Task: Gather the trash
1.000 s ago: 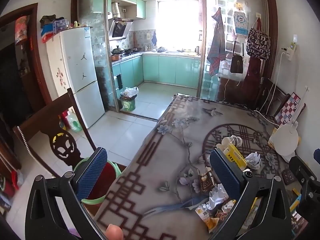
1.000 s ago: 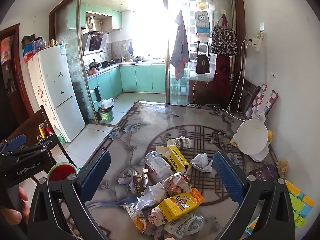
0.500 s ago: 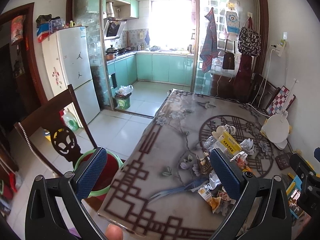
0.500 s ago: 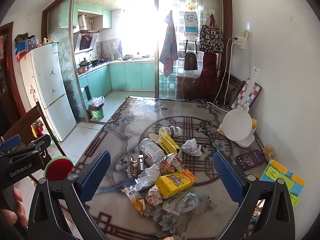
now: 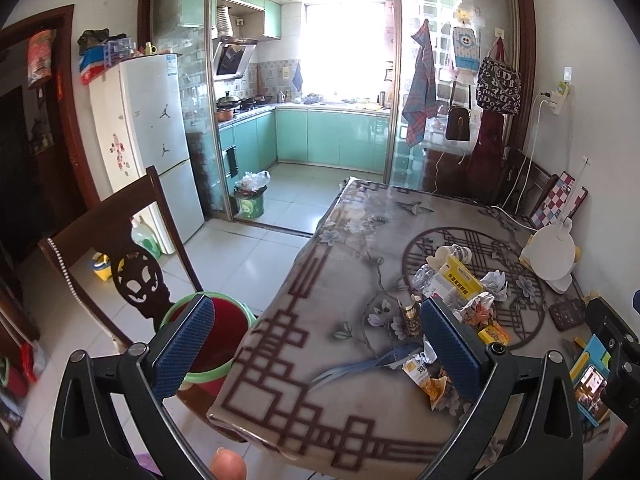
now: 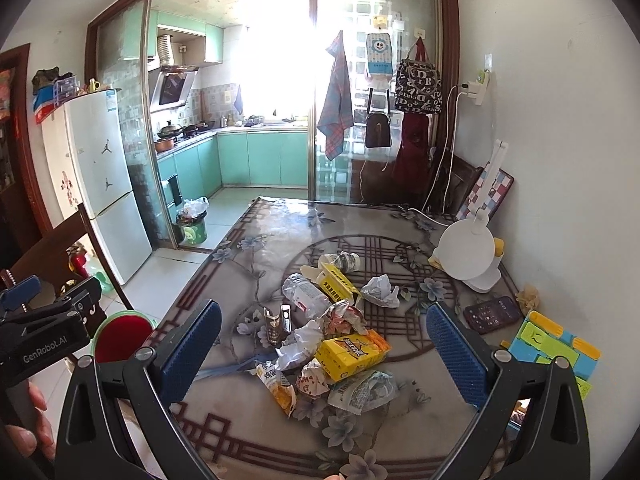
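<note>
A heap of trash lies on the patterned table [image 6: 256, 248]: a yellow carton [image 6: 352, 354], a crushed clear bottle [image 6: 306, 294], a yellow box [image 6: 338, 282], crumpled paper [image 6: 380, 290] and snack wrappers [image 6: 280, 388]. My right gripper [image 6: 320, 344] hangs open above the heap's near side, holding nothing. My left gripper [image 5: 316, 344] is open over the table's left edge, the trash heap [image 5: 456, 292] off to its right. A red bin with a green rim [image 5: 208, 340] stands on the floor beside the table, behind the left finger.
A white desk lamp [image 6: 470, 252], a phone [image 6: 492, 314] and a colourful toy block [image 6: 552, 350] sit along the table's right side by the wall. A dark wooden chair [image 5: 120, 248] stands left of the red bin. A second small bin [image 5: 250, 200] stands at the kitchen doorway.
Both grippers have pulled back and risen from the table, so more of the tabletop and the whole trash heap now show. Both stay open.
</note>
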A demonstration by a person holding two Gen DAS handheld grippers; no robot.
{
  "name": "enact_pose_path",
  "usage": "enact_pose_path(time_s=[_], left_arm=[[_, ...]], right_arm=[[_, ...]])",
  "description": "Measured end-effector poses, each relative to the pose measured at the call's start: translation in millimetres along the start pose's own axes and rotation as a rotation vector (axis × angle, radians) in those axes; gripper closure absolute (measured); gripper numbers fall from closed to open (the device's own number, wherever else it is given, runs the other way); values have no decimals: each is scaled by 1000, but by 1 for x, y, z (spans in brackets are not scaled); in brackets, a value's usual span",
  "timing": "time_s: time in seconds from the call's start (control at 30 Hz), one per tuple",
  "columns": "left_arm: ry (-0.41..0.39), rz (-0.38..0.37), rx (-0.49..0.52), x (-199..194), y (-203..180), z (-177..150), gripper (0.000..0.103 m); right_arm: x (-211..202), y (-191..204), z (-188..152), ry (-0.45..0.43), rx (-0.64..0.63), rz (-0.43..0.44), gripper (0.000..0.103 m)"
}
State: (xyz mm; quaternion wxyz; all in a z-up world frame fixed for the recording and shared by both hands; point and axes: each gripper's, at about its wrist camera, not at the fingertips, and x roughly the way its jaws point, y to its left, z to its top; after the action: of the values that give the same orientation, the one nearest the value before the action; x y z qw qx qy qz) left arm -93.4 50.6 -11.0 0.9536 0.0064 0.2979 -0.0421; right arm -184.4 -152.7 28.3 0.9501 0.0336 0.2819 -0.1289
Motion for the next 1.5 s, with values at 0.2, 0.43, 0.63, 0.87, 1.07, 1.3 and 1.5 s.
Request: enact_pose_path(time_s=[0.2, 0.43, 0.63, 0.87, 1.07, 1.3, 1.5], left_arm=[[5, 11, -9, 0, 8, -2, 0], [8, 23, -23, 3, 15, -4, 0], [2, 27, -27, 3, 17, -3, 0], [4, 30, -27, 4, 17, -3, 0], [9, 31, -28, 6, 18, -3, 0], [36, 37, -25, 19, 12, -2, 0], [82, 18, -19, 40, -4, -2, 0]], right_arm=[[-1, 8, 2, 1, -7, 7, 0], [1, 17, 4, 3, -20, 10, 0], [1, 17, 4, 2, -19, 8, 0], [6, 17, 9, 8, -13, 5, 0], [11, 13, 8, 10, -11, 4, 0], [27, 4, 4, 36, -8, -3, 0], [48, -7, 0, 72, 8, -21, 0]])
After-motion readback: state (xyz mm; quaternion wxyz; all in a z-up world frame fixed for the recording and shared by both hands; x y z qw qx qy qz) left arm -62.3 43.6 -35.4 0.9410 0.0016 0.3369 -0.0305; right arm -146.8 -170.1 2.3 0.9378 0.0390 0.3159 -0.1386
